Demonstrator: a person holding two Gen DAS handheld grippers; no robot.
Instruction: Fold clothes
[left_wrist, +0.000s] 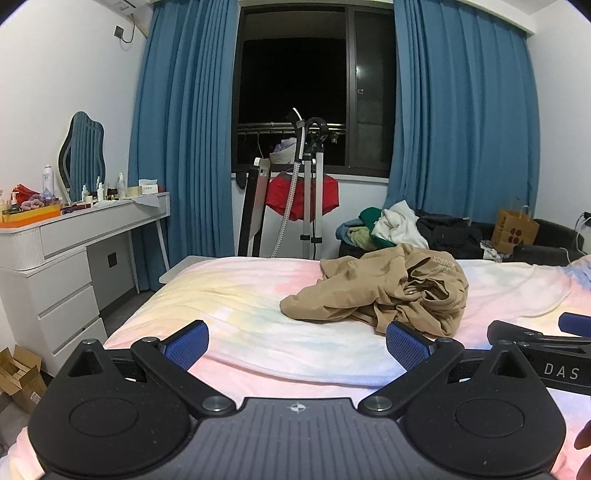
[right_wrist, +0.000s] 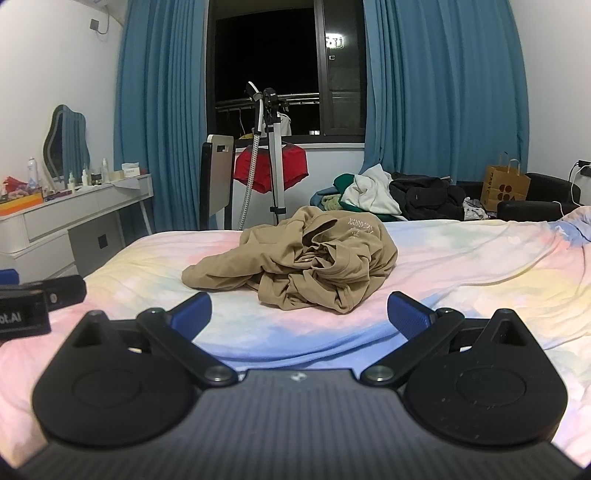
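Observation:
A crumpled tan garment (left_wrist: 380, 295) lies in a heap on the pastel tie-dye bedspread (left_wrist: 229, 291). It also shows in the right wrist view (right_wrist: 299, 262), straight ahead. My left gripper (left_wrist: 297, 345) is open and empty, low over the bed, with the garment ahead and to its right. My right gripper (right_wrist: 299, 317) is open and empty, just short of the garment's near edge. The right gripper shows at the right edge of the left wrist view (left_wrist: 546, 347). The left gripper shows at the left edge of the right wrist view (right_wrist: 33, 299).
A white dressing table (left_wrist: 74, 236) with bottles and a mirror stands left of the bed. A garment steamer stand (left_wrist: 310, 192) with a red cloth stands by the window. A dark sofa (left_wrist: 554, 236) piled with clothes (left_wrist: 395, 225) and a paper bag (left_wrist: 513, 230) lies beyond the bed.

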